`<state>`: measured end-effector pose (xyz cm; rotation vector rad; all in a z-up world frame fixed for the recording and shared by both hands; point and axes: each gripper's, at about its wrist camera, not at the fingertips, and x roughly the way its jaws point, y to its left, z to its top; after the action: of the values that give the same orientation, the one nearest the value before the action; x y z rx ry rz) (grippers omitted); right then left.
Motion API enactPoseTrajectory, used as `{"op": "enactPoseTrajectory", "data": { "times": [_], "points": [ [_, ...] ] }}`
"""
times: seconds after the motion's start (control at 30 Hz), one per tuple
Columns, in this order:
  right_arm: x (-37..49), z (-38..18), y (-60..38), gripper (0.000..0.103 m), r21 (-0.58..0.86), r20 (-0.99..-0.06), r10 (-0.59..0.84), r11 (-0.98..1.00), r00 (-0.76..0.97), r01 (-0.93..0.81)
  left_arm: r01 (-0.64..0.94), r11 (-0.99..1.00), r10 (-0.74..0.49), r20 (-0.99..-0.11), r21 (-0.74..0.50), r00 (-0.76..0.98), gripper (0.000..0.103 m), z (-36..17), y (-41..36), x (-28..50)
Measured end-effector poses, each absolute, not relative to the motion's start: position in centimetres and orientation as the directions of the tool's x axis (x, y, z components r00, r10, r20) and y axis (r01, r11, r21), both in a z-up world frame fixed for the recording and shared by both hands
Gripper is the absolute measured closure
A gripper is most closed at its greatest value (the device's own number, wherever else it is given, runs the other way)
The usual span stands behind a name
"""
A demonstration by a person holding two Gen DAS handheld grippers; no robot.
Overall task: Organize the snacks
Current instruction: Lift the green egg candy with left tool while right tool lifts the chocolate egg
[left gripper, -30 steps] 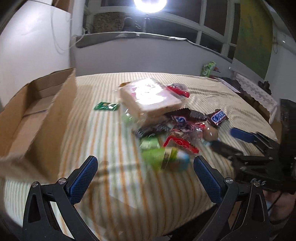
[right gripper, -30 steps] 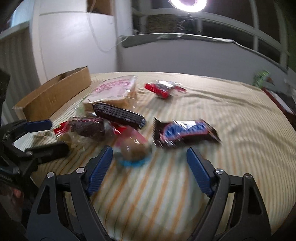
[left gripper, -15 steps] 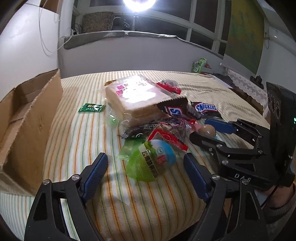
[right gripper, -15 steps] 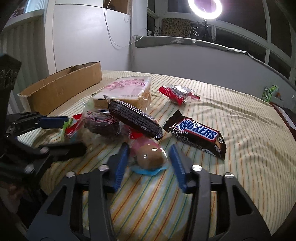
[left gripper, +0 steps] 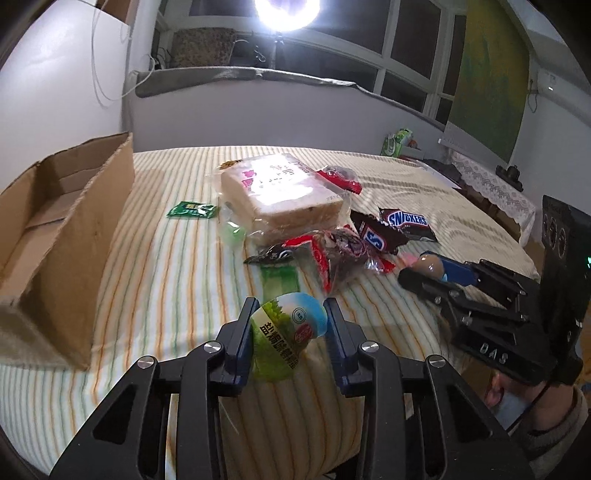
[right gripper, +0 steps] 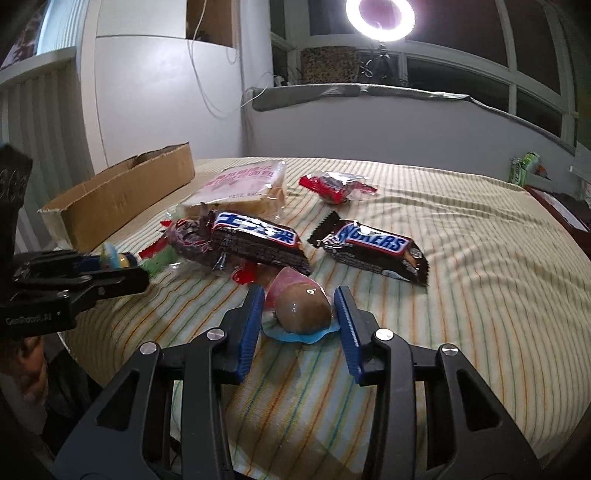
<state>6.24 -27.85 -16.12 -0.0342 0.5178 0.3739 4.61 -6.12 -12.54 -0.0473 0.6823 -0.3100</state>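
My left gripper (left gripper: pixel 289 325) is shut on a green and blue egg-shaped snack pack (left gripper: pixel 286 334), held just above the striped cloth. My right gripper (right gripper: pixel 300 306) is shut on a brown egg snack (right gripper: pixel 303 312) in a pink and blue wrapper; it also shows in the left wrist view (left gripper: pixel 428 264). Behind them lies a pile: a bagged sliced bread loaf (left gripper: pixel 280 192), two Snickers bars (right gripper: pixel 373 247) (right gripper: pixel 258 240), a red-wrapped dark cake (left gripper: pixel 340 254) and a red packet (right gripper: pixel 332 186). An open cardboard box (left gripper: pixel 70 229) stands at the left.
A small green sachet (left gripper: pixel 191 209) lies between the box and the bread. A green pack (left gripper: pixel 275 278) lies flat ahead of my left gripper. The table's near edge drops off just below both grippers. A ring light (right gripper: pixel 380 18) glares from the back.
Both grippers have moved in and closed: the left onto the green egg pack, the right onto the brown egg snack. One second ago both were wide open.
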Motion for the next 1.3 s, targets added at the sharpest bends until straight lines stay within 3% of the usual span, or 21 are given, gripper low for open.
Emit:
{"op": "enactPoseTrajectory", "data": {
  "times": [0.7, 0.87, 1.13, 1.3],
  "points": [
    [6.2, -15.3, -30.0, 0.062, 0.138, -0.466, 0.29, 0.957, 0.836, -0.255, 0.241, 0.956, -0.294, -0.583, -0.169, 0.757, 0.071, -11.5, -5.1, 4.4],
    [5.4, -11.2, -30.0, 0.062, 0.115, -0.416, 0.264, 0.965, 0.87, -0.237, 0.25, 0.955, -0.297, -0.55, -0.161, 0.781, 0.071, -9.3, -5.2, 4.6],
    [2.6, -2.3, -28.7, 0.062, 0.037, -0.284, 0.235, 0.972, 0.93, -0.234, 0.266, 0.955, -0.298, -0.43, -0.134, 0.852, 0.071, -1.5, -3.7, 4.1],
    [1.7, 0.1, -27.3, 0.062, 0.019, -0.255, 0.241, 0.97, 0.937, -0.244, 0.252, 0.958, -0.286, -0.394, -0.137, 0.874, 0.071, 0.5, -2.1, 3.3]
  ]
}}
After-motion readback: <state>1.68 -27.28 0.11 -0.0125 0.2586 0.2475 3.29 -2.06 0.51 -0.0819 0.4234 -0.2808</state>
